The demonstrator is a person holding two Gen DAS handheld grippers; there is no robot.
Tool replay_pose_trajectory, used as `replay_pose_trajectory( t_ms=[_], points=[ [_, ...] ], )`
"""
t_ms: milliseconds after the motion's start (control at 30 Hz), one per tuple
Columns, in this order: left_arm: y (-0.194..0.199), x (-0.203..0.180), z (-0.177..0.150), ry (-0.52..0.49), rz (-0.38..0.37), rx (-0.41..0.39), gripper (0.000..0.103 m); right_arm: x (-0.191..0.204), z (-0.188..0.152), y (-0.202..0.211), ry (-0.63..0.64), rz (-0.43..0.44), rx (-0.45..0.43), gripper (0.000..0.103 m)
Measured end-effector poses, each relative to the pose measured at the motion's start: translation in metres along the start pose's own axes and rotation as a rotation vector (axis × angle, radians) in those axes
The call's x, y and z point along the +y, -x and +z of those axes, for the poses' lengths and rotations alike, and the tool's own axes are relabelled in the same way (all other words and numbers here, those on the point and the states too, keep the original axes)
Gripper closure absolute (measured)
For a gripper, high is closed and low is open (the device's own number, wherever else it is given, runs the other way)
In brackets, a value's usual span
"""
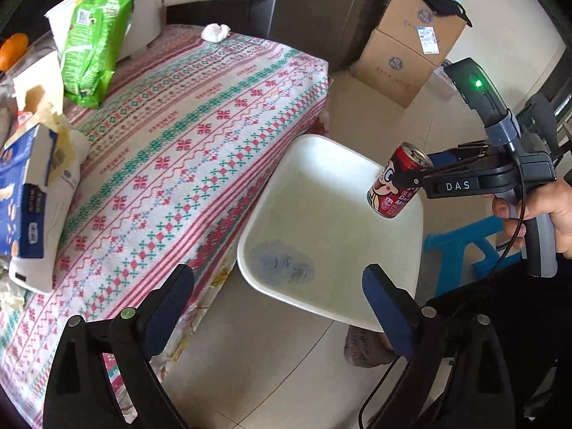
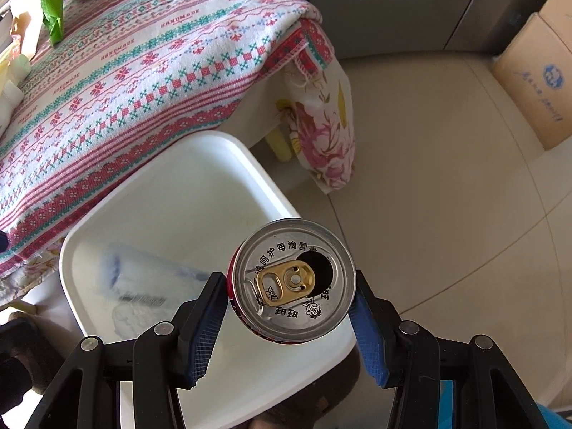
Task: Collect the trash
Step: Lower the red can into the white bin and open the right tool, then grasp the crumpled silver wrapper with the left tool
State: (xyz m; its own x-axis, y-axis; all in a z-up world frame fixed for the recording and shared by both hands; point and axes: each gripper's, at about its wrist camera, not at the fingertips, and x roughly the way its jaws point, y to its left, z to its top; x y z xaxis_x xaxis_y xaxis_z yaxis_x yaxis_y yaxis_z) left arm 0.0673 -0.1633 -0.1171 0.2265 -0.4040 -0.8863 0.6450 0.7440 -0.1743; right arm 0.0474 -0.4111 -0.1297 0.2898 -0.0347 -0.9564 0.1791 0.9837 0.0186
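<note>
Red drink can [image 2: 291,282], opened, gold pull tab, silver lid with printed characters, cartoon face on side, clamped between blue ribbed pads of right gripper [image 2: 290,307], tilted, hanging over white plastic bin [image 2: 89,236]. Same can [image 1: 399,180] seen from left wrist view at bin's far rim, held by right gripper [image 1: 411,178], hand [image 1: 543,211] on grey handle. Bin [image 1: 393,286] rounded-square, smooth, glossy; inside, a translucent crumpled wrapper or bottle [image 2: 143,279], blurred. Left gripper [image 1: 279,289] spread wide, nothing between its dark pads, above bin's near edge and table corner. Table beside bin under woven cloth [image 1: 200,118], red, green and white cross-stitch bands; floral cloth [image 2: 321,125] hanging below at corner. On table: green snack bag [image 1: 93,43], torn blue-white carton [image 1: 28,186], crumpled white tissue [image 1: 215,31], white pot with long handle [image 1: 143,10]. Stacked cardboard boxes [image 1: 407,46] on beige tiled floor [image 2: 447,178].
</note>
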Motion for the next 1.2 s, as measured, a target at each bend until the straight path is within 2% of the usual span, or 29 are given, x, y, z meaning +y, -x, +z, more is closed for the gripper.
replay_pose_trajectory(
  t_ms=[100,467,667,700,800,1067,1200],
  points=[
    [0.007,0.013,-0.007,0.041,0.028,-0.001,0.000,0.006,0.001,-0.009,0.009,0.007,0.031,0.044],
    [0.045,0.053,-0.024,0.126,0.083,-0.043,0.000,0.042,0.007,-0.066,0.079,-0.053,0.190,0.044],
    [0.065,0.079,-0.034,0.185,0.105,-0.077,0.000,0.060,0.015,-0.084,0.094,-0.060,0.225,0.044],
    [0.069,0.083,-0.037,0.194,0.105,-0.082,0.000,0.062,0.017,-0.084,0.089,-0.050,0.225,0.044],
    [0.081,0.095,-0.043,0.222,0.110,-0.102,0.000,0.068,0.024,-0.074,0.078,-0.018,0.202,0.031],
    [0.114,0.132,-0.061,0.297,0.172,-0.168,0.000,0.084,0.035,-0.028,0.066,0.061,0.068,0.028],
    [0.125,0.156,-0.072,0.353,0.200,-0.188,0.000,0.094,0.035,-0.004,0.075,0.071,-0.006,0.027]
  ],
)
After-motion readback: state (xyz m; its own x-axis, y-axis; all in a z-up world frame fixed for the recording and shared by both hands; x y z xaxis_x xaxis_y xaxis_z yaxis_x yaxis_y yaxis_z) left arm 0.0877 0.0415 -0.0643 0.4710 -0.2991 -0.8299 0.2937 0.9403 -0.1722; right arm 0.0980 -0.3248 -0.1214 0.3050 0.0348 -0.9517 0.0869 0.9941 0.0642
